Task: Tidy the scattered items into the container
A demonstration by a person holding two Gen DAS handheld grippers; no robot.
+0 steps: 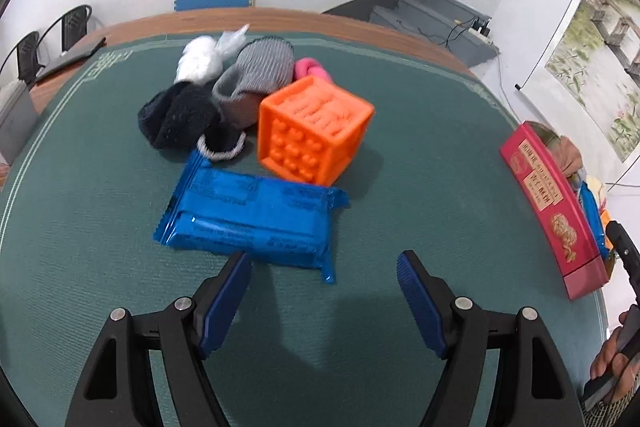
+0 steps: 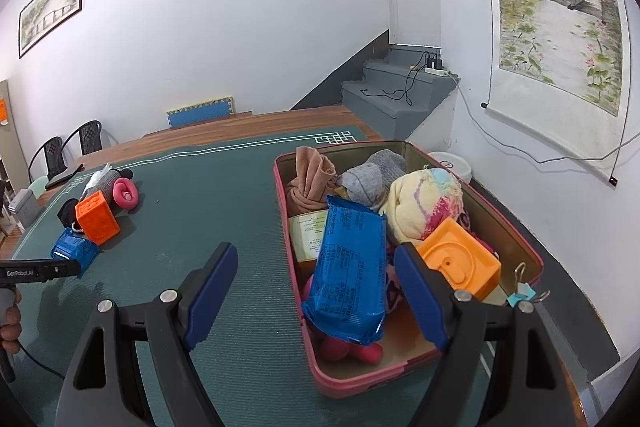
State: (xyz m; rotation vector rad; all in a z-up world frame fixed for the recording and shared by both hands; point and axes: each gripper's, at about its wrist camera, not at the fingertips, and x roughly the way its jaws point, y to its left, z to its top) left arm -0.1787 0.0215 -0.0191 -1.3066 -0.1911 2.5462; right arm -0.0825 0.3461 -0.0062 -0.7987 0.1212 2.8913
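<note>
Wooden desk [image 1: 280, 17] under a green mat [image 1: 420, 195]. On the mat: blue packet [image 1: 248, 219], orange cube [image 1: 312, 131], rolled socks [image 1: 180, 119]. Red tin [image 2: 344, 379] sits at its right edge.

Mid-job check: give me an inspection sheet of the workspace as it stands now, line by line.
Surface: green mat on a wooden table.
Job's things: red box, well filled, a blue packet on top. Still out on the mat: blue wrapper, orange cube, dark hat, grey striped hat, white bag, pink roll.
Clutter: binder clips in the box corner.
Grippers: left gripper open, just short of the wrapper; right gripper open, over the box's near end, holding nothing.
Cables: power strip and black leads on the stairs; wire down the right wall.
Surroundings: chairs, wall paintings, foam mat.
</note>
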